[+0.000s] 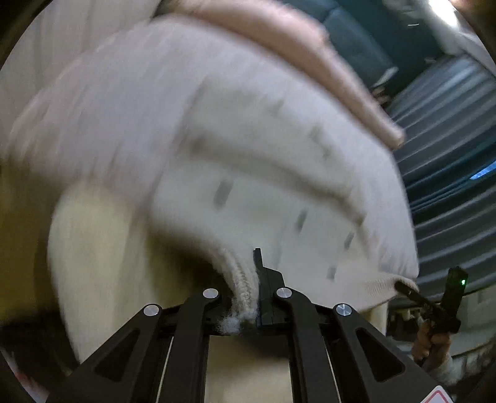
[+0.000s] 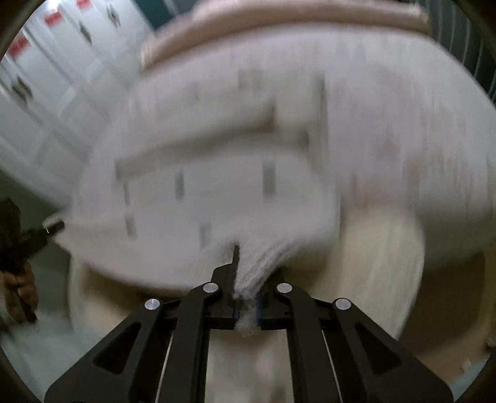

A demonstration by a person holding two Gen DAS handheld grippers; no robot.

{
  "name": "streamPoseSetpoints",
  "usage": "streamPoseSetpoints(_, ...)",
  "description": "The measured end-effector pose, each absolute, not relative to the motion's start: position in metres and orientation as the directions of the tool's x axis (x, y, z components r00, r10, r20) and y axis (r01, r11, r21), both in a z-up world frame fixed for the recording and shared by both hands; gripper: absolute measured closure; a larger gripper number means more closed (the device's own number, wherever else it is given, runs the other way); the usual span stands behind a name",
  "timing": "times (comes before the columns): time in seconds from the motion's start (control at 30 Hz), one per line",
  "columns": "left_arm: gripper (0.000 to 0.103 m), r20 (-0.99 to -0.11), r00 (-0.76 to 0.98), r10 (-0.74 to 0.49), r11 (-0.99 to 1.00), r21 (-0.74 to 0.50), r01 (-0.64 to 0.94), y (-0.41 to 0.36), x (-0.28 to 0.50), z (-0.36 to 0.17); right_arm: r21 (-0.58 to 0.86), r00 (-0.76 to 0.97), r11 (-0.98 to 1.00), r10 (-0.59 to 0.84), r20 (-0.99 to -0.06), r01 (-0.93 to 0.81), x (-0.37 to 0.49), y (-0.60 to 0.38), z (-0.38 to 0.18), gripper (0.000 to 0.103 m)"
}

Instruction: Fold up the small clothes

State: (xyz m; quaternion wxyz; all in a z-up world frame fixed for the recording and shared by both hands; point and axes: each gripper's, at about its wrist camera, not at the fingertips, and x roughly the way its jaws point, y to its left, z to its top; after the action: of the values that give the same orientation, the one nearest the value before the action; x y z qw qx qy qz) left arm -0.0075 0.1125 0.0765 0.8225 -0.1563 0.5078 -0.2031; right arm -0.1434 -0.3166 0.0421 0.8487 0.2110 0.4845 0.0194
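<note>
A white knitted garment (image 1: 235, 161) with small grey dashes and a pink band (image 1: 297, 49) along its far edge hangs lifted and blurred. My left gripper (image 1: 248, 279) is shut on a bunched ribbed edge of it. In the right wrist view the same garment (image 2: 248, 155) fills the frame, pink band (image 2: 279, 21) at the top, and my right gripper (image 2: 248, 272) is shut on another bunch of its ribbed edge. The right gripper (image 1: 412, 293) also shows in the left wrist view at the garment's right corner, held by a hand (image 1: 431, 341).
A cream surface (image 1: 93, 263) lies below the cloth. Dark blue ribbed upholstery (image 1: 449, 130) stands at the right in the left wrist view. White cabinet doors with red labels (image 2: 46, 77) stand at the left in the right wrist view, where a hand (image 2: 18, 285) holds the other gripper.
</note>
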Motion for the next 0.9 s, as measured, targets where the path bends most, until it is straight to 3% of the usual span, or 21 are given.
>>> streamPoseSetpoints(0.07, 0.098, -0.709, 0.513, -0.484, 0.874, -0.413, 0.254, 0.09, 0.044, 0.1, 0.425, 0.676, 0.889, 0.209, -0.706, 0.169, -0.089, -0.346, 0.061, 0.094)
streamPoseSetpoints(0.17, 0.08, -0.643, 0.655, -0.397, 0.916, -0.318, 0.243, 0.057, 0.115, 0.115, 0.437, 0.784, 0.861, 0.078, -0.617, 0.259, -0.035, -0.374, 0.07, 0.083)
streamPoseSetpoints(0.2, 0.079, -0.647, 0.672, -0.361, 0.929, -0.316, 0.194, 0.051, 0.137, 0.114, 0.445, 0.798, 0.842, 0.031, -0.602, 0.304, -0.023, -0.38, 0.072, 0.079)
streamPoseSetpoints(0.23, 0.072, -0.663, 0.677, -0.319, 0.938, -0.323, 0.126, 0.05, 0.151, 0.113, 0.474, 0.819, 0.809, -0.016, -0.574, 0.348, -0.017, -0.388, 0.076, 0.067)
streamPoseSetpoints(0.27, 0.059, -0.665, 0.682, -0.304, 0.938, -0.336, 0.09, 0.051, 0.156, 0.114, 0.492, 0.835, 0.789, -0.049, -0.549, 0.369, -0.02, -0.389, 0.08, 0.057)
streamPoseSetpoints(0.33, 0.049, -0.622, 0.711, -0.328, 0.914, -0.399, 0.073, 0.064, 0.152, 0.116, 0.531, 0.869, 0.76, -0.091, -0.486, 0.376, -0.035, -0.39, 0.085, 0.034)
streamPoseSetpoints(0.37, 0.031, -0.62, 0.716, -0.322, 0.915, -0.399, 0.066, 0.068, 0.151, 0.114, 0.533, 0.871, 0.755, -0.101, -0.481, 0.382, -0.043, -0.391, 0.081, 0.029)
streamPoseSetpoints(0.4, 0.021, -0.623, 0.722, -0.302, 0.92, -0.39, 0.048, 0.075, 0.143, 0.109, 0.529, 0.865, 0.755, -0.101, -0.491, 0.389, -0.05, -0.391, 0.076, 0.028)
streamPoseSetpoints(0.47, 0.02, -0.645, 0.712, -0.277, 0.929, -0.368, 0.028, 0.084, 0.129, 0.087, 0.496, 0.822, 0.76, -0.087, -0.563, 0.42, -0.063, -0.393, 0.05, 0.028)
streamPoseSetpoints(0.63, 0.02, -0.812, 0.519, -0.269, 0.922, -0.372, -0.106, 0.111, 0.104, -0.01, 0.458, 0.661, 0.704, -0.021, -0.75, 0.542, -0.09, -0.386, -0.038, 0.028)
streamPoseSetpoints(0.77, 0.02, -0.838, 0.426, -0.341, 0.865, -0.457, -0.208, 0.117, 0.097, -0.058, 0.527, 0.631, 0.635, 0.078, -0.772, 0.565, -0.089, -0.379, -0.072, 0.028)
streamPoseSetpoints(0.9, 0.02, -0.827, 0.453, -0.332, 0.86, -0.463, -0.214, 0.11, 0.113, -0.061, 0.578, 0.643, 0.614, 0.146, -0.752, 0.537, -0.066, -0.374, -0.082, 0.028)
